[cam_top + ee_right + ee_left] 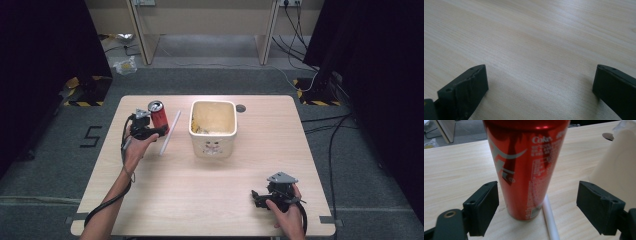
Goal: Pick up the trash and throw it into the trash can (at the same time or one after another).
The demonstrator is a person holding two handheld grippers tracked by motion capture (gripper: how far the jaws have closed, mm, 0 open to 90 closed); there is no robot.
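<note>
A red Coke can stands upright on the wooden table, left of a white square bin. My left gripper is open at the can. In the left gripper view the can stands between the two jaws, nearer the left one, with a gap on each side. A white stick lies beside the can, and its end lies just right of the can's base. My right gripper rests low at the table's near right, open, with bare wood between its jaws.
The bin's pale wall rises close on the right in the left gripper view. A round hole sits in the tabletop behind the bin. Beyond the table are cables on the floor and a desk frame.
</note>
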